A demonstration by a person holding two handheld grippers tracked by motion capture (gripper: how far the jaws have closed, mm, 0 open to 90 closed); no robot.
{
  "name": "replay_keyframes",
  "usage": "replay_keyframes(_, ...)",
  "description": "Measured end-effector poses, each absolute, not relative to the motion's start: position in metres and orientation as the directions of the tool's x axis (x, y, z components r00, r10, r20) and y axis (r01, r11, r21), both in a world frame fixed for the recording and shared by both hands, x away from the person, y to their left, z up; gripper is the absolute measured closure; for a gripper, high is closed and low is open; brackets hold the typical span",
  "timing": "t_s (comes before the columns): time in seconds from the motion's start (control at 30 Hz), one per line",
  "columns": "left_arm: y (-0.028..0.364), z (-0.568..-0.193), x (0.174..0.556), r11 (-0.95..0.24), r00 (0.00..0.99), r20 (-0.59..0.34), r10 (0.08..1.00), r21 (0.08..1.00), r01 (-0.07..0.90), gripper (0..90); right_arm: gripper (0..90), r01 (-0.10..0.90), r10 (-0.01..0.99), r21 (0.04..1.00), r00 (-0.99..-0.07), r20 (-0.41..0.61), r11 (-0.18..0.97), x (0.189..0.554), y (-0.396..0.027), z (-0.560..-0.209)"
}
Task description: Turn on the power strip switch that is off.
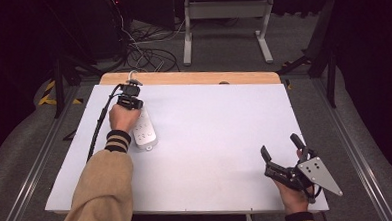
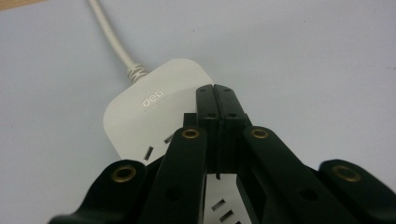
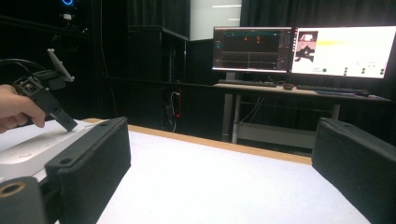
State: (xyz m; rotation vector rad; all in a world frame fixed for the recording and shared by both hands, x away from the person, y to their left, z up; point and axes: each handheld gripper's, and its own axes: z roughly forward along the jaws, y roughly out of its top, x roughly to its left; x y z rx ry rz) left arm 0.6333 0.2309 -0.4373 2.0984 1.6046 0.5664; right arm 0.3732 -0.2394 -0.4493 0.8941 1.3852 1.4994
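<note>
A: Where is the power strip seen?

B: In the high view the white power strip (image 1: pixel 144 130) is found left of centre, lying flat on the white table top (image 1: pixel 215 134). Its cord (image 1: pixel 132 73) is led off towards the wooden strip at the upper edge of the table.

A: And the left gripper?

B: The left gripper (image 1: pixel 131 101) is held just above the upper end of the strip by the left hand (image 1: pixel 123 117). In the left gripper view its jaws are pressed together with nothing between them, and they are set over the strip (image 2: pixel 154 114) near the printed "deli" mark.

A: What is seen of the right gripper?

B: The right gripper (image 1: pixel 281 153) is found at the lower right of the high view, well apart from the strip, with its jaws spread wide. In the right gripper view two lit monitors (image 3: pixel 299 49) are seen on a desk at the upper right.
</note>
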Motion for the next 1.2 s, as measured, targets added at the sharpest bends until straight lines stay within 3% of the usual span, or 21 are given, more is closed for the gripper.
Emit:
replay_keyframes(0.4, 0.233, -0.44, 0.631, -0.201, 0.264, -0.022, 0.964, 0.583, 0.787, 90.0, 5.1, -0.145, 0.935, 0.989, -0.35, -0.053, 0.002, 0.371, -0.242, -0.447)
replay_keyframes(0.5, 0.242, -0.435, 0.631, -0.163, 0.241, -0.042, 0.97, 0.624, 0.764, 90.0, 5.1, -0.14, 0.937, 0.99, -0.346, -0.048, -0.001, 0.371, -0.242, -0.448)
replay_keyframes(1.2, 0.247, -0.441, 0.631, -0.204, 0.255, 0.006, 0.967, 0.616, 0.761, 90.0, 5.1, -0.141, 0.939, 0.99, -0.34, -0.054, 0.006, 0.373, -0.241, -0.447)
